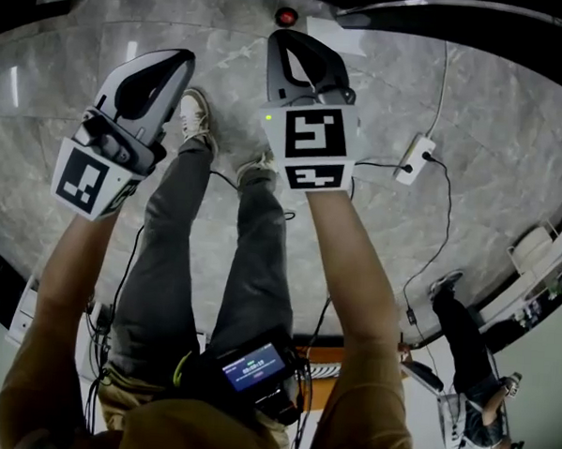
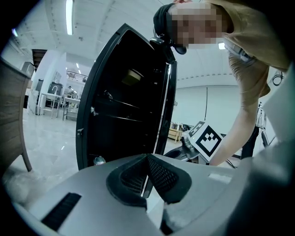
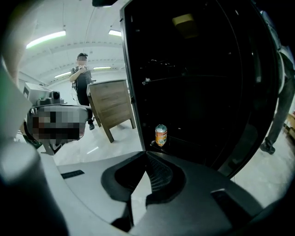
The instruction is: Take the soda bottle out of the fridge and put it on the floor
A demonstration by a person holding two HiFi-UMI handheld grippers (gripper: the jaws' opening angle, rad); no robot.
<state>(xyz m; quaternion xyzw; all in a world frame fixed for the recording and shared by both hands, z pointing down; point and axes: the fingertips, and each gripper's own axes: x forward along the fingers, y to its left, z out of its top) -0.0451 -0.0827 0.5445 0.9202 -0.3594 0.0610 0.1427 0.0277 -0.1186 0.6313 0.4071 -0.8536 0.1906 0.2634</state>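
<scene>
An orange soda can (image 3: pixel 161 135) stands upright on the bottom ledge of the open black fridge (image 3: pixel 203 83), at its front left corner. In the left gripper view only the can's silver top (image 2: pixel 99 160) shows, low in the fridge (image 2: pixel 124 106). My right gripper (image 3: pixel 146 156) points down toward the can from a distance, its jaws shut with nothing between them. My left gripper (image 2: pixel 147 159) is shut too, empty, facing the fridge. In the head view both the left gripper (image 1: pixel 177 61) and the right gripper (image 1: pixel 290 43) hang over the marble floor (image 1: pixel 493 117).
A white power strip (image 1: pixel 414 158) with cables lies on the floor to the right. The holder's legs and shoes (image 1: pixel 197 116) are below the grippers. A wooden cabinet (image 3: pixel 110 103) stands left of the fridge, with a person (image 3: pixel 83 76) behind it. Another person (image 1: pixel 466 360) is at the right.
</scene>
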